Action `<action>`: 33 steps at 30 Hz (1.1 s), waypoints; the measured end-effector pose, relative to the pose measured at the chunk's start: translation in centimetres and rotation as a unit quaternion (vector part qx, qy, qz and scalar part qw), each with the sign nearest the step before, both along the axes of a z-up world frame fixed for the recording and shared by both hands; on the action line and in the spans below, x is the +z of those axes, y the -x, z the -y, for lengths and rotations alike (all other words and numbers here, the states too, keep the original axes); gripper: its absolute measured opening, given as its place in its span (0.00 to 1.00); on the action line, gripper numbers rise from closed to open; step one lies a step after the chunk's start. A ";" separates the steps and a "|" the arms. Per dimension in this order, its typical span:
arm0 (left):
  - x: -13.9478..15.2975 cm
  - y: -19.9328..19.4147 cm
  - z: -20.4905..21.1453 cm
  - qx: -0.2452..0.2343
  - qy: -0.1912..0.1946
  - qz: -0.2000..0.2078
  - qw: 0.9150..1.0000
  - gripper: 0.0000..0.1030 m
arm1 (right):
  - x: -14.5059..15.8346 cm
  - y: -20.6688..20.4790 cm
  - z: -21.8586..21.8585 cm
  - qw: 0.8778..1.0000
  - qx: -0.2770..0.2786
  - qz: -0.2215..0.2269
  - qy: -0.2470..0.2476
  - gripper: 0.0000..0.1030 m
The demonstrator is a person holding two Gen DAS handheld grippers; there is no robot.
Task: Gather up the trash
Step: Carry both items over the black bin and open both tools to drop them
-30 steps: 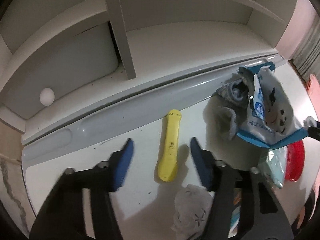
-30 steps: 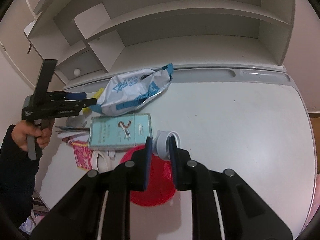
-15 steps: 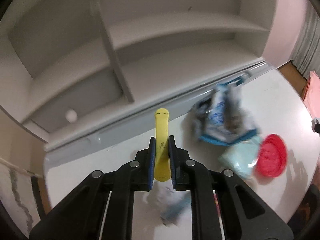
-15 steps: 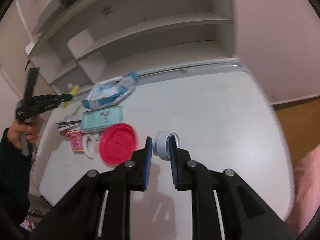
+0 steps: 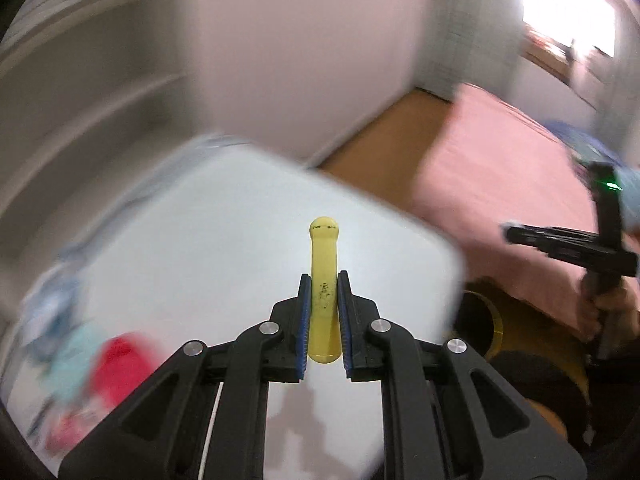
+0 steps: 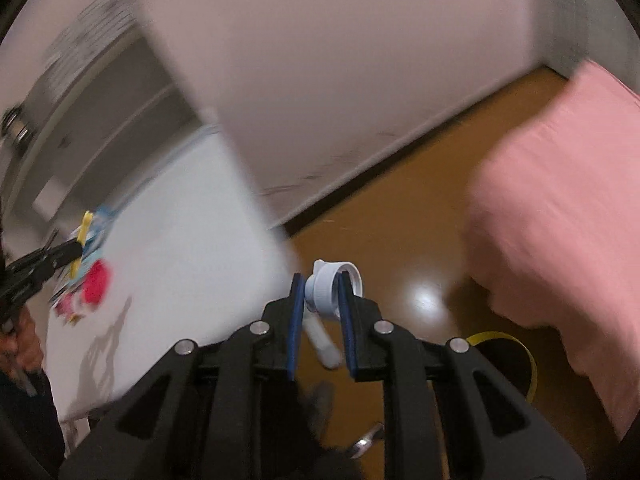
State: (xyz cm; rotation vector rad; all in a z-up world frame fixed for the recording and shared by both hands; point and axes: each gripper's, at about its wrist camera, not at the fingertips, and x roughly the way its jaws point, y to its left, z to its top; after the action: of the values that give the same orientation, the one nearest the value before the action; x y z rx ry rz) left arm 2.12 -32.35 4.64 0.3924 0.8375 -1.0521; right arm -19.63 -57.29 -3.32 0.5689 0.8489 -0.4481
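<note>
My left gripper (image 5: 323, 286) is shut on a yellow plastic stick (image 5: 323, 280) and holds it above the white desk (image 5: 200, 220); it also shows in the right wrist view (image 6: 78, 250). My right gripper (image 6: 318, 286) is shut on a white plastic cap ring (image 6: 332, 284) and holds it past the desk's right edge, over the wooden floor (image 6: 400, 240). A yellow-rimmed bin (image 6: 516, 356) stands on the floor below right, also seen in the left wrist view (image 5: 486, 320). A red lid (image 5: 120, 360) and blurred wrappers (image 5: 64, 332) lie on the desk.
A pink bed cover (image 6: 560, 200) lies to the right of the floor gap. A white wall (image 6: 320, 60) stands behind. White shelves (image 5: 80, 80) rise at the back of the desk. Both views are motion-blurred.
Both grippers have swung right with their loads. The right gripper has moved off the desk to above the floor near the bin. The left gripper has carried the yellow stick over the desk's right part.
</note>
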 end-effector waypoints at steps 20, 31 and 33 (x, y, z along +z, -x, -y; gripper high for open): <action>-20.3 20.9 29.1 -0.331 -0.150 -0.082 0.928 0.12 | -20.7 18.4 12.1 0.960 -0.209 -0.128 -0.137 0.17; -26.2 22.0 32.4 -0.334 -0.194 -0.085 0.918 0.12 | -25.2 17.7 13.4 0.953 -0.211 -0.145 -0.162 0.17; -26.5 22.0 32.4 -0.332 -0.197 -0.083 0.919 0.12 | -25.2 17.8 13.7 0.953 -0.213 -0.143 -0.161 0.17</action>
State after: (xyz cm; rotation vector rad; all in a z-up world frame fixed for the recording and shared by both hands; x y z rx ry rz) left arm -19.88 -64.79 -21.84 0.9890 1.1074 -1.5589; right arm -37.44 -70.94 -28.53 1.0152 1.0905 -0.8069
